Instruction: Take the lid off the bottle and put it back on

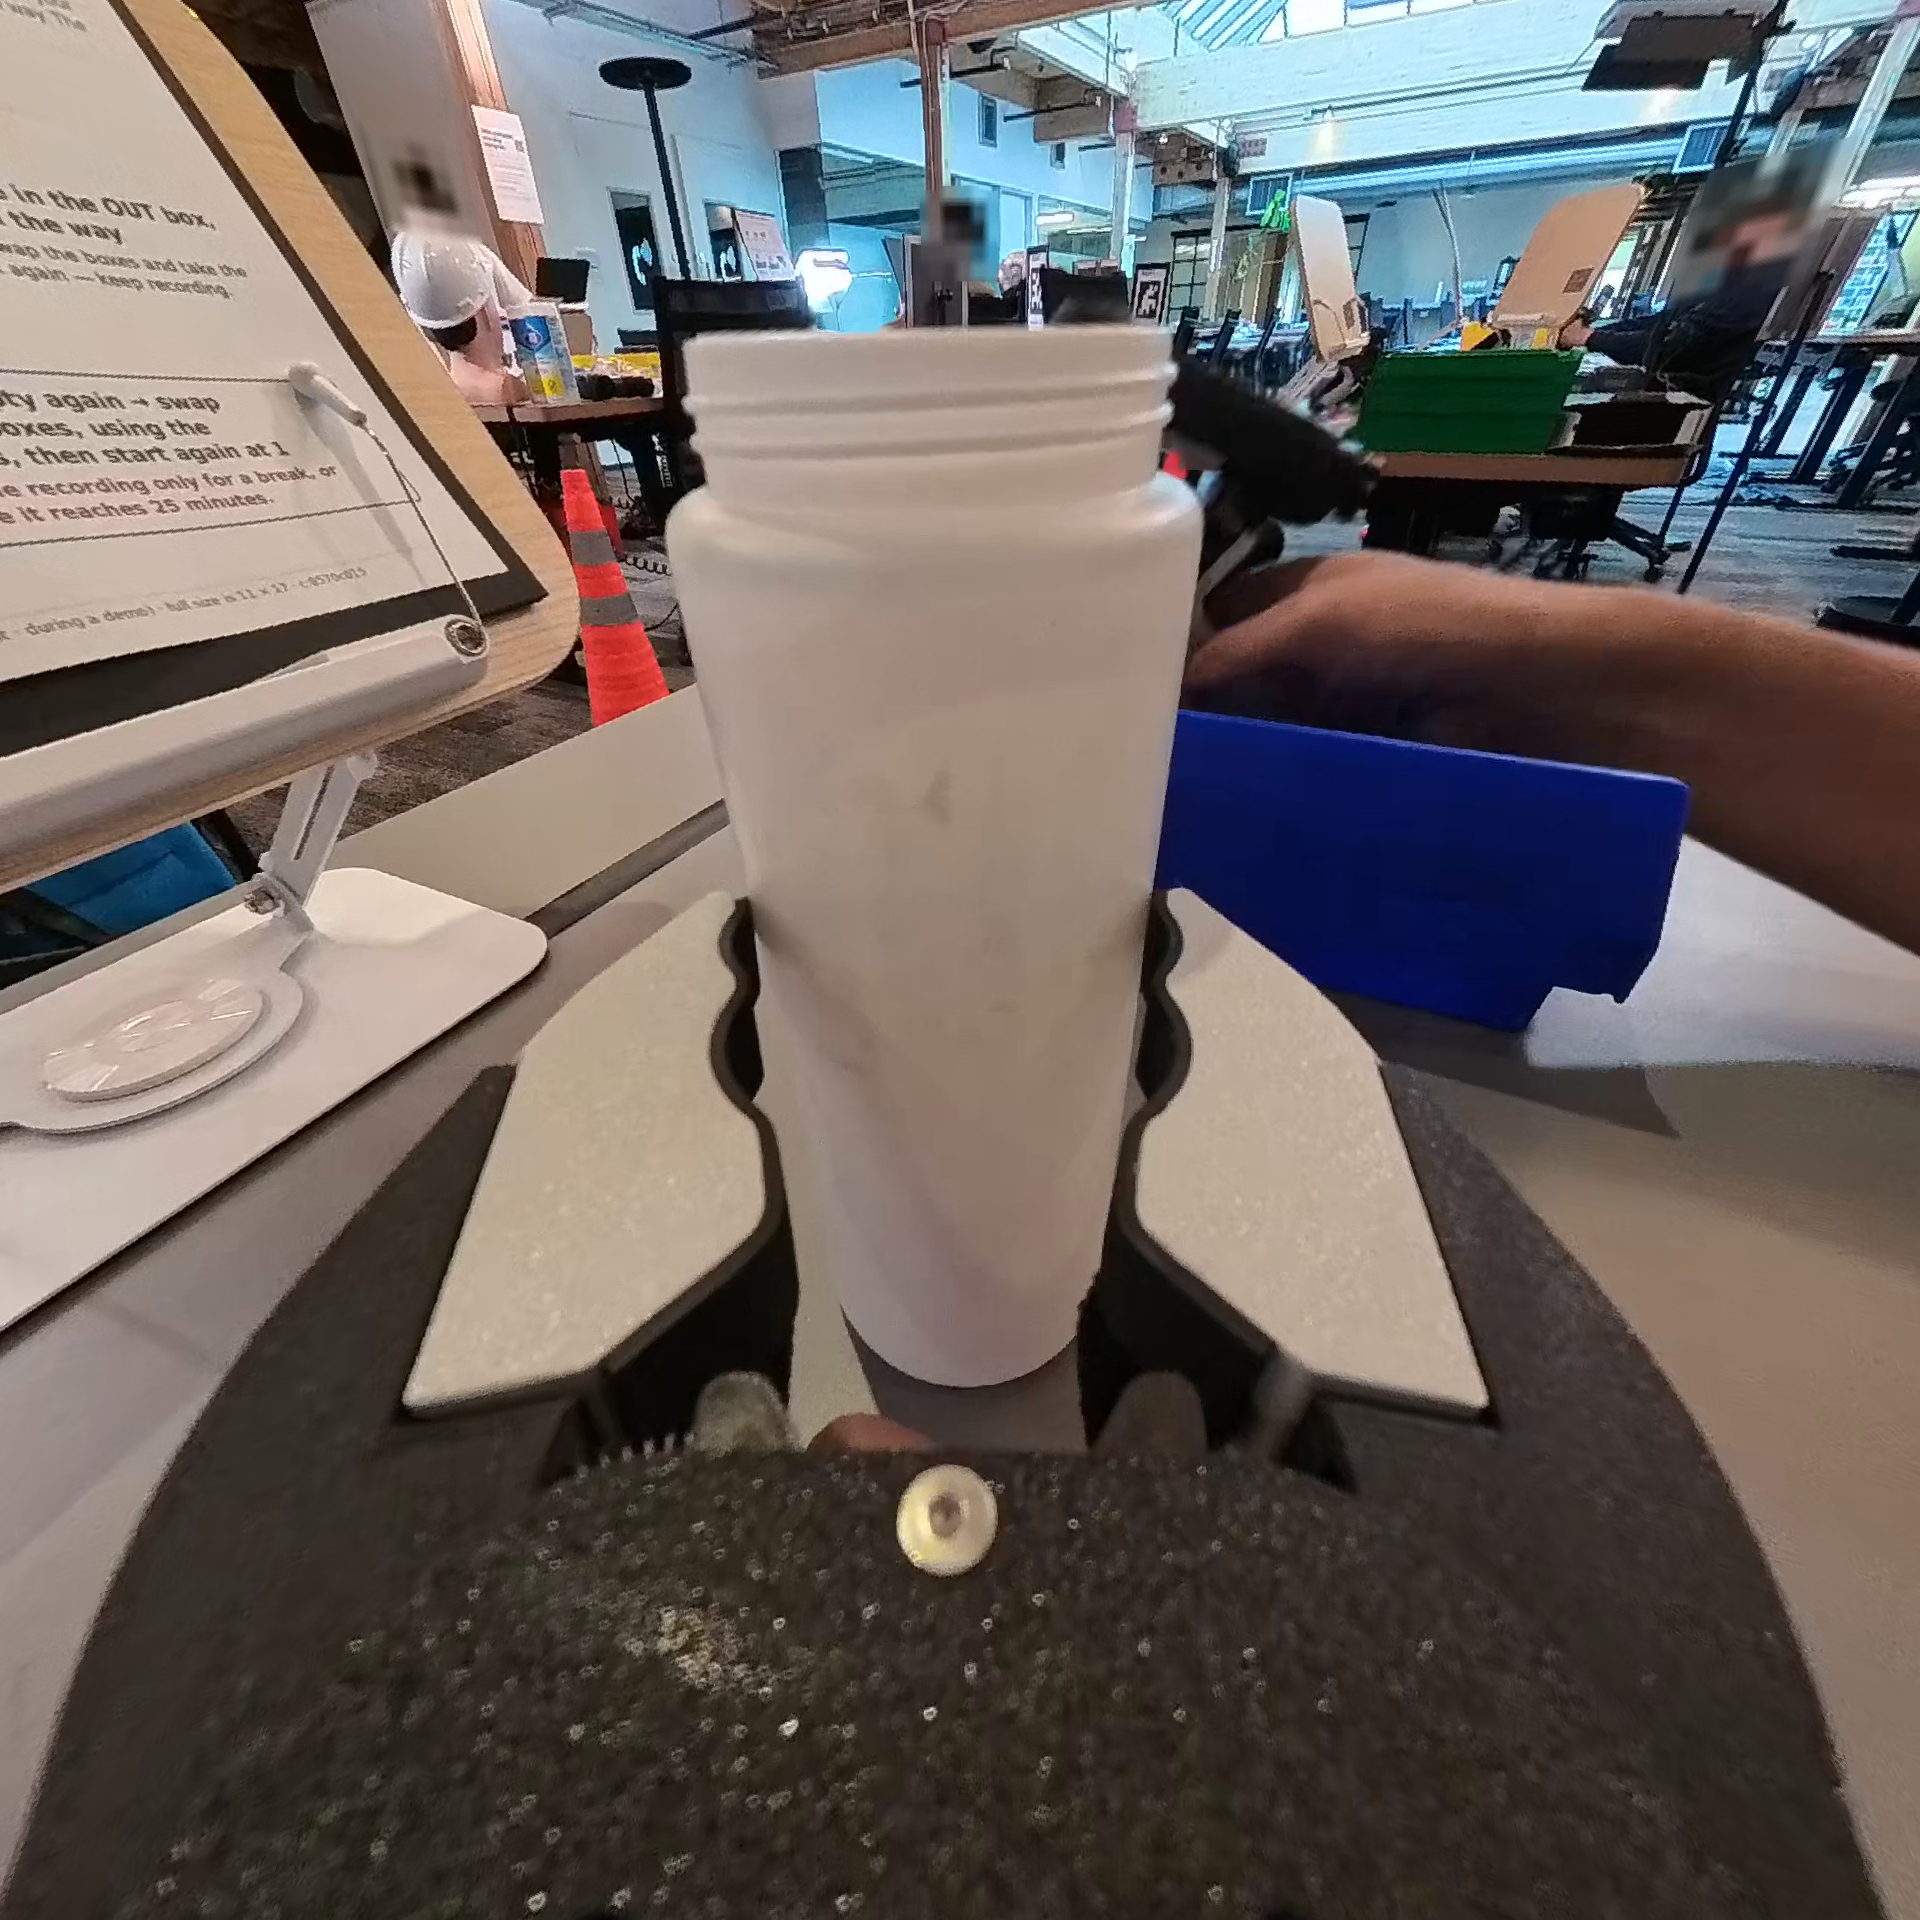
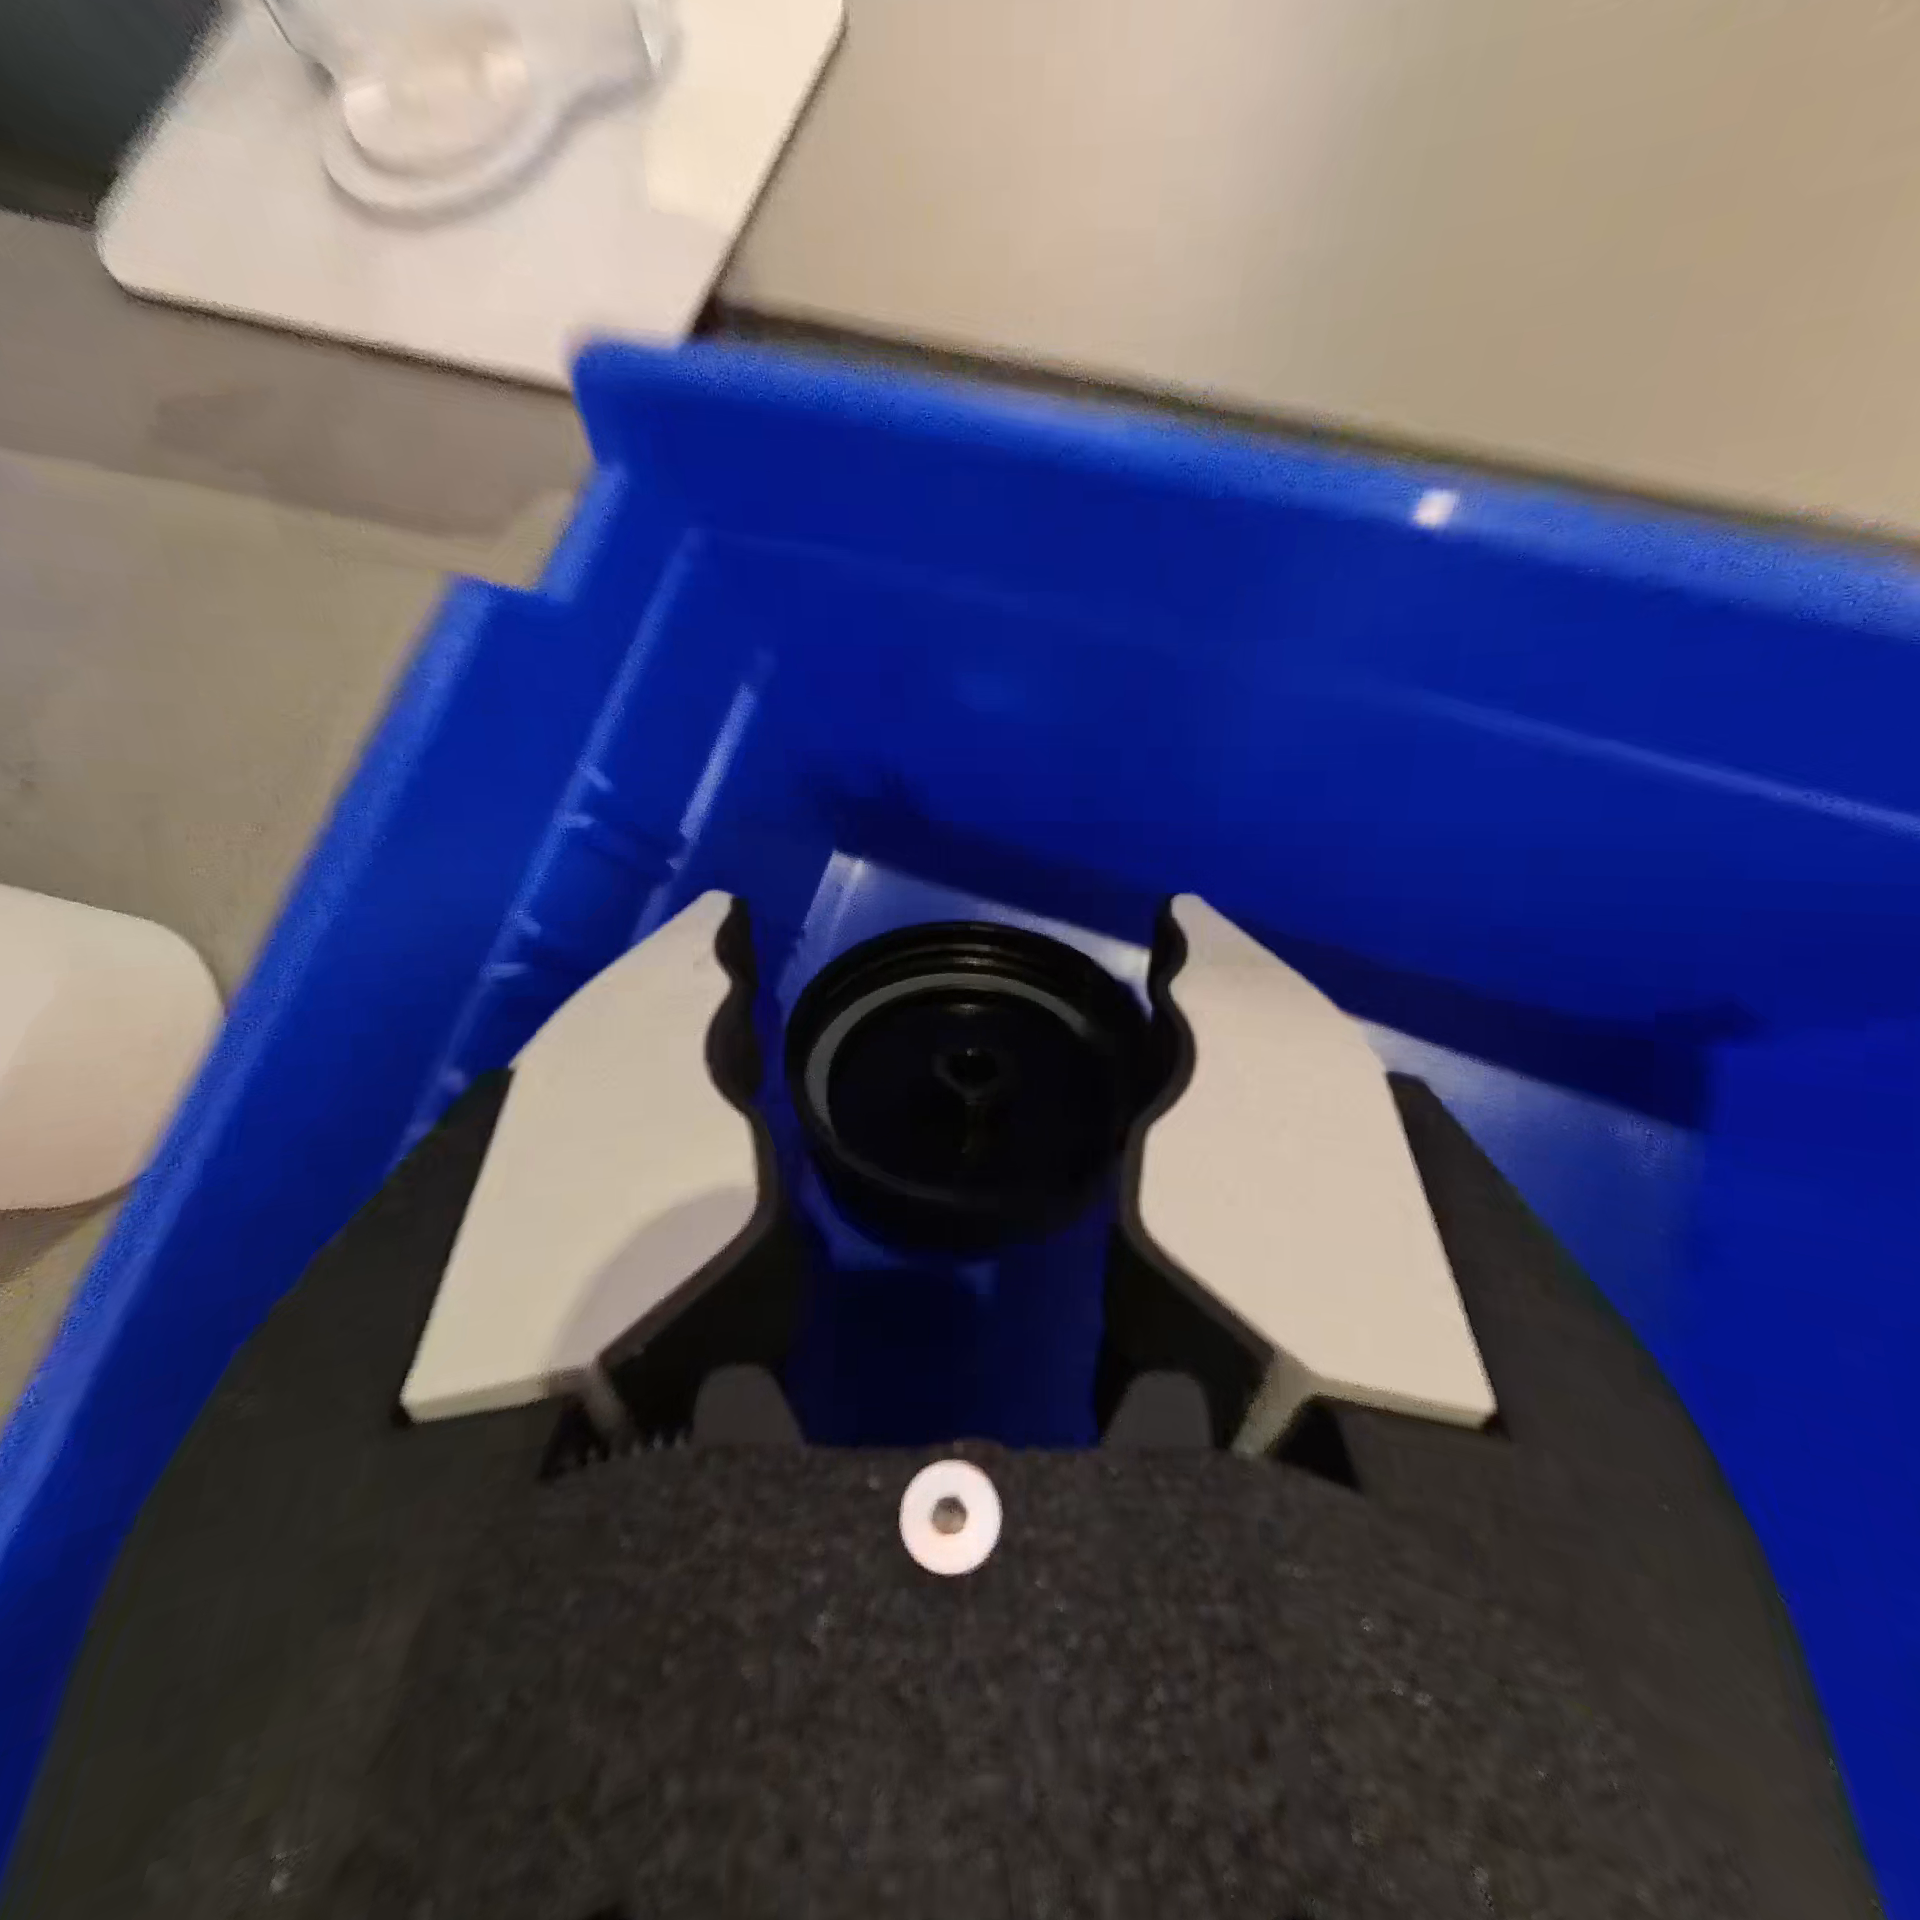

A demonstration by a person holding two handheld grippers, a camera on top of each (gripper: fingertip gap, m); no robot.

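**Lid off, bottle clamped, cap down in the bin**

The left gripper (image 1: 951,997) pinched the white bottle (image 1: 935,831) low on its body, both pads tight to its sides, the threaded neck bare and upright above the table (image 1: 1766,1195). The right gripper (image 2: 956,1049) was spread around the black lid (image 2: 961,1081), which lay threads-up inside the blue bin (image 2: 1351,644); a gap showed beside its left finger (image 2: 623,1143), and the other side was too blurred to call. From here the risk looked plain: close off-centre and the lid could skid against the bin wall. Upside-down as it lay, it would need flipping before threading, or it would cross-thread on the neck.
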